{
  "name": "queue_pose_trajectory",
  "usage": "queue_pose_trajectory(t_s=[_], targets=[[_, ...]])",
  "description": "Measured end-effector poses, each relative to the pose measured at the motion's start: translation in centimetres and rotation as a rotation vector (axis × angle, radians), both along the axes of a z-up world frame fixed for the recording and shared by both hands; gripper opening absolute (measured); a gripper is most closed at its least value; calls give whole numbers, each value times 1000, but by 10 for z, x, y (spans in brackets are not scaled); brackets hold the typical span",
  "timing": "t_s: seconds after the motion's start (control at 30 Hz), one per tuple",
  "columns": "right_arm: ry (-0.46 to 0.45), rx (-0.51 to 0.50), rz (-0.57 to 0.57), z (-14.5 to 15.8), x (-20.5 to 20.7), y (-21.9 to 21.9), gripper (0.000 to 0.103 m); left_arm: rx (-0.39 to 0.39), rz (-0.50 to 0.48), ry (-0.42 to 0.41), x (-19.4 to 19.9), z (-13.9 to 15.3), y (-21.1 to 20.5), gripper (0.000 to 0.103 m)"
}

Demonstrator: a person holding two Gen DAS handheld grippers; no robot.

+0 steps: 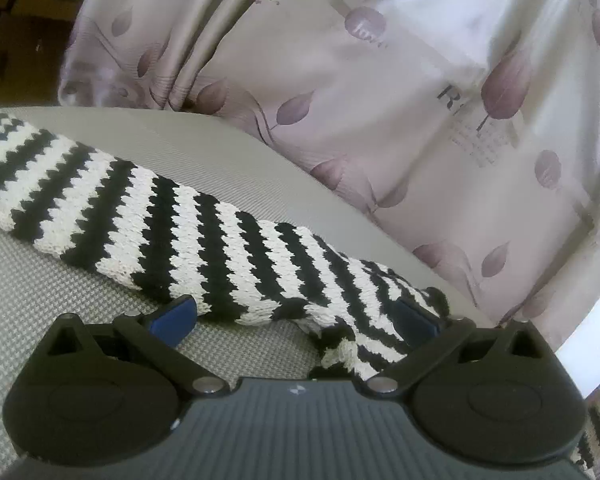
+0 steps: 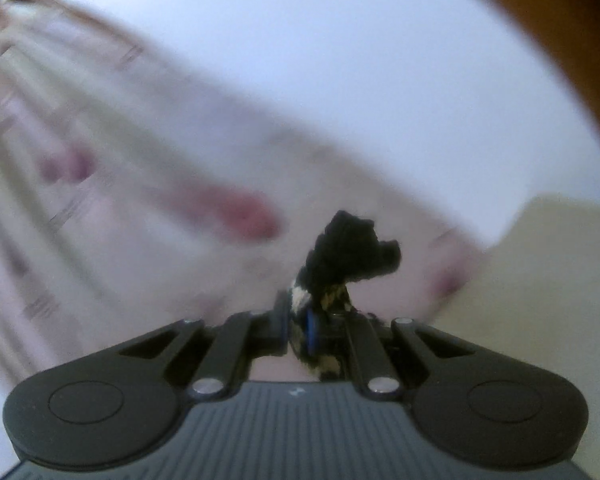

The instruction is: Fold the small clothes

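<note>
Here, knit striped garment [image 1: 204, 232], woven mat [image 1: 40, 280].

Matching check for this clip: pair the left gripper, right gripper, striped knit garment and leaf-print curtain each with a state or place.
Things:
1. left gripper
2. right gripper
3. striped knit garment
4. leaf-print curtain

States or places:
A. hanging behind the grey surface
B. shut on a bunch of knit fabric
C. jaws wide, nothing pinched
D. lying across the grey surface

Pairs: 1-C, 2-B, 3-D, 4-A

One striped knit garment [image 1: 204, 236], one leaf-print curtain [image 1: 380, 120], two tongs [image 1: 296, 316], as far as visible.
</note>
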State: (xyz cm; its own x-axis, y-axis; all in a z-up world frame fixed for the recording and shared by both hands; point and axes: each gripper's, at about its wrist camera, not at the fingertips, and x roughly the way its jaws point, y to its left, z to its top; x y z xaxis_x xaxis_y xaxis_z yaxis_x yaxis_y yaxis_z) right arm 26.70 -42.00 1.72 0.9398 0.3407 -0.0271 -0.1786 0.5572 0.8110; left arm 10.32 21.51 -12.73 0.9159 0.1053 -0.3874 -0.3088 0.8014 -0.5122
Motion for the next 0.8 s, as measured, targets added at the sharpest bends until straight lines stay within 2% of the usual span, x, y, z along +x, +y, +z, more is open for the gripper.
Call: queue_pose_trajectory(t_s=[0.17, 0.33, 0.47, 0.57, 0.63, 0.73, 0.8], targets=[[-18, -45, 204, -6, 19, 131, 9, -18, -20, -15, -1, -1, 3, 102], [88, -89, 356, -57, 30, 239, 9, -56, -24, -21, -1, -4, 7, 102], [195, -169, 421, -104, 41, 298, 9, -47, -44, 0, 5, 0, 5, 102], [230, -214, 511, -133, 40, 321, 12, -43, -67, -6, 9, 9, 2, 102], [259, -219, 562, -142, 37, 328, 15, -63, -95, -17, 14, 18, -2, 102], [232, -220, 586, -136, 36, 304, 27, -78, -154, -30, 26, 35, -13, 102], [184, -205, 551, -117, 35, 266, 34, -61, -211, -32, 40, 44, -26, 102]])
